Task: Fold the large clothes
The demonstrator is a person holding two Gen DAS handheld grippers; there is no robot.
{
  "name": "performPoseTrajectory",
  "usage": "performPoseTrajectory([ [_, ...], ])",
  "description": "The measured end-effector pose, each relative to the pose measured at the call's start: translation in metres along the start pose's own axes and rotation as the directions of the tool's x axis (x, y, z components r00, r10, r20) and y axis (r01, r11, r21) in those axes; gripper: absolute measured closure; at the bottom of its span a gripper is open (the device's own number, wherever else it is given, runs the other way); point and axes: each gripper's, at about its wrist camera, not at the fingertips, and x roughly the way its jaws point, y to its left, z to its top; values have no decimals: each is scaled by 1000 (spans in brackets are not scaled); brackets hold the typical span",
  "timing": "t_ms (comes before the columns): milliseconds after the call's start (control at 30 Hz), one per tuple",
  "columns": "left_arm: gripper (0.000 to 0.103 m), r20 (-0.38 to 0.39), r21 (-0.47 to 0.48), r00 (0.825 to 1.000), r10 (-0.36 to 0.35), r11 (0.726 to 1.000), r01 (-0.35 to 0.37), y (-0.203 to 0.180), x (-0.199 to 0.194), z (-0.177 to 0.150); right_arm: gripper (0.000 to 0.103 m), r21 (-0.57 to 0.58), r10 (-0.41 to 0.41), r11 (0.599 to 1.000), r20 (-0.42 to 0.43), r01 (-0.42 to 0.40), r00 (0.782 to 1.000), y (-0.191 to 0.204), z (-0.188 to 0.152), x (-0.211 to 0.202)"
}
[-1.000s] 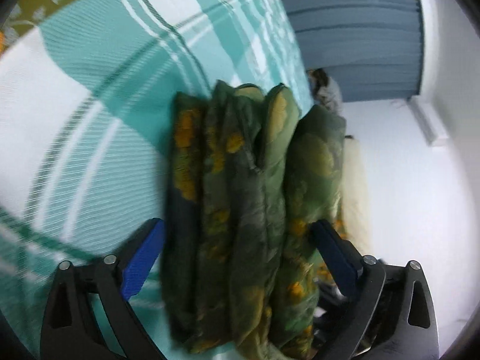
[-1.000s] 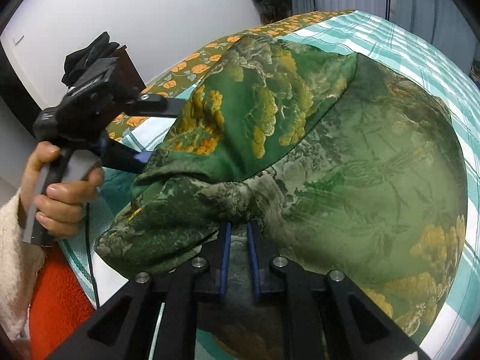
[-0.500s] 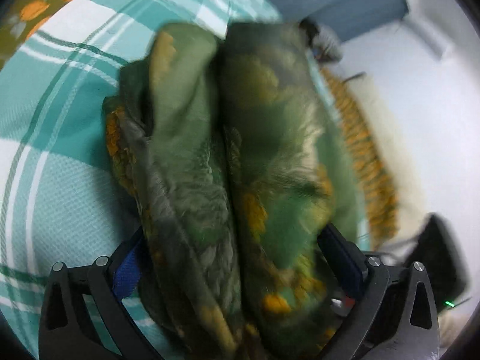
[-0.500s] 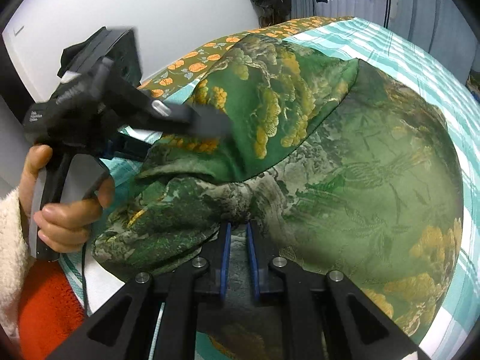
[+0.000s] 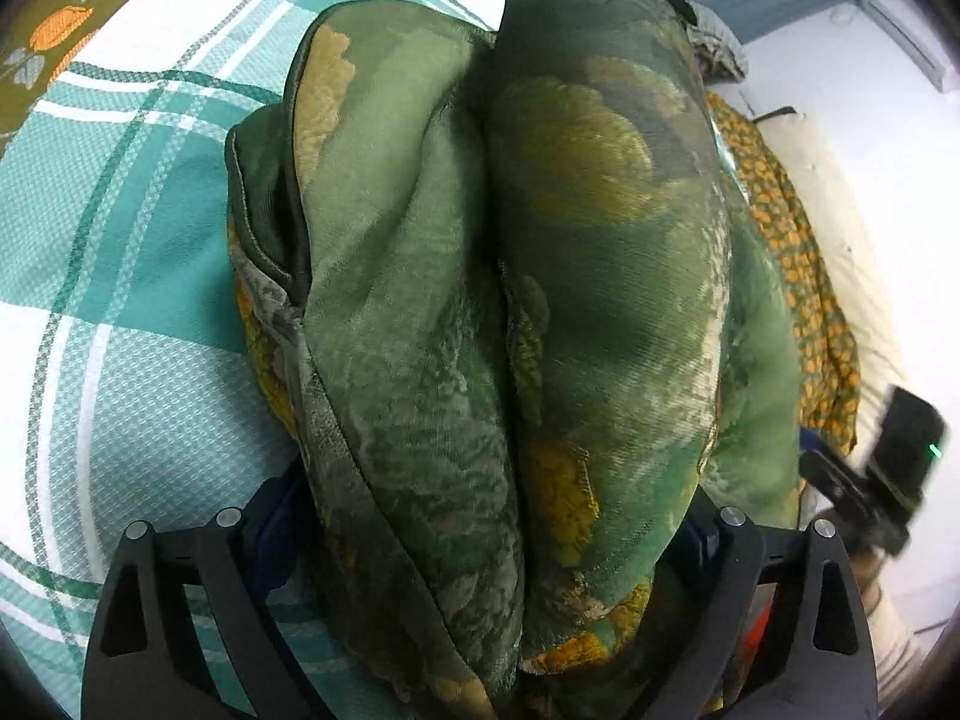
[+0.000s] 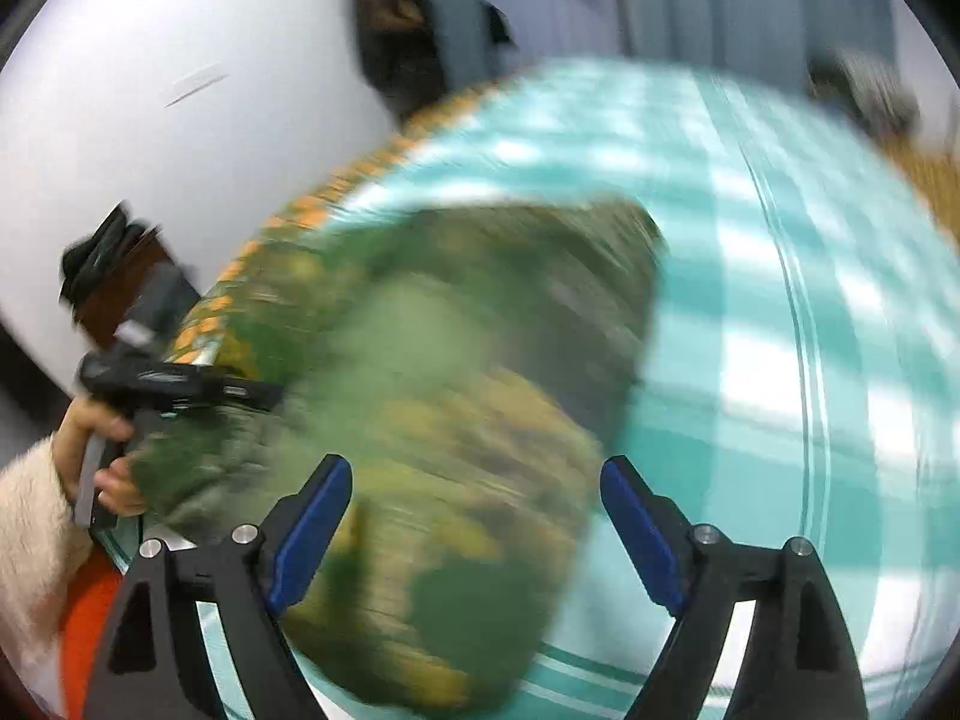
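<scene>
Left wrist view: the folded green-and-gold brocade garment (image 5: 510,300) lies bunched on the teal-and-white checked bedspread (image 5: 108,228), thick, soft and likely slippery; best taken across the whole stack. The left gripper (image 5: 480,534) straddles it wide, though contact is hidden; the right gripper (image 6: 474,522), its jaws just sprung apart, is released; that view is smeared by blur.

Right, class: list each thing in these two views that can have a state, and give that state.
Green garment, folded into a thick bundle.
Left claw, jaws wide, just been closing slightly, bundle between them; pads hidden, grip unclear.
Right claw, open, jaws just been opening, pads bare.
Checked sheet, spread flat under the garment.
</scene>
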Motion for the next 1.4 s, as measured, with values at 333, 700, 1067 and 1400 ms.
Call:
performPoseTrajectory([
  [333,35,-20,-2,996,82,997,-82,-24,-5,3,29,237,287,935,-67,-265,956,-31,3,69],
  [700,52,186,155,976,110,978,-140,-127,-69,16,42,-128,163,981,157,-144,974,42,18,-28],
  [1067,51,188,174,974,126,972,-159,-154,21,140,42,1,155,987,197,-159,968,-63,112,11],
  [1400,22,179,110,977,115,985,-136,-118,52,132,31,150,193,967,108,-208,975,-118,92,65],
])
